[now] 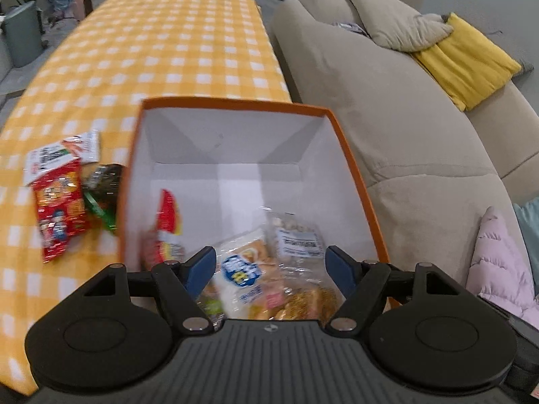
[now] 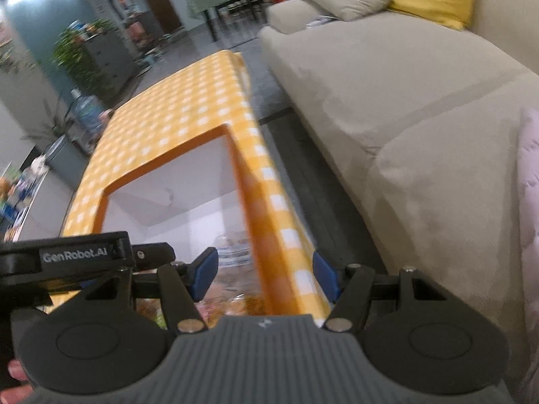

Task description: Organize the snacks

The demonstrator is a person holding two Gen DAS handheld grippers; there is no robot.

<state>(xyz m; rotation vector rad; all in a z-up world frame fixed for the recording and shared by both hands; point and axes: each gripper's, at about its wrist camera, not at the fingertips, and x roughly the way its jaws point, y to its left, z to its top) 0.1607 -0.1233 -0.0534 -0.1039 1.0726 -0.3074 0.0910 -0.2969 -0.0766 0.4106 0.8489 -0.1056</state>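
On the yellow checked tablecloth (image 1: 175, 50), 3 snack packets (image 1: 60, 208) lie left of the orange box (image 1: 353, 168). The left gripper (image 1: 269, 271) hangs released, empty, above it; the right gripper (image 2: 262, 274) straddles the wall unclamped. Next, approach low and pinch 1 packet's edge.

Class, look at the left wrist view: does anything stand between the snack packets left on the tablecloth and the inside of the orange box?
Only the orange box wall beside the red packet; the box top is open.
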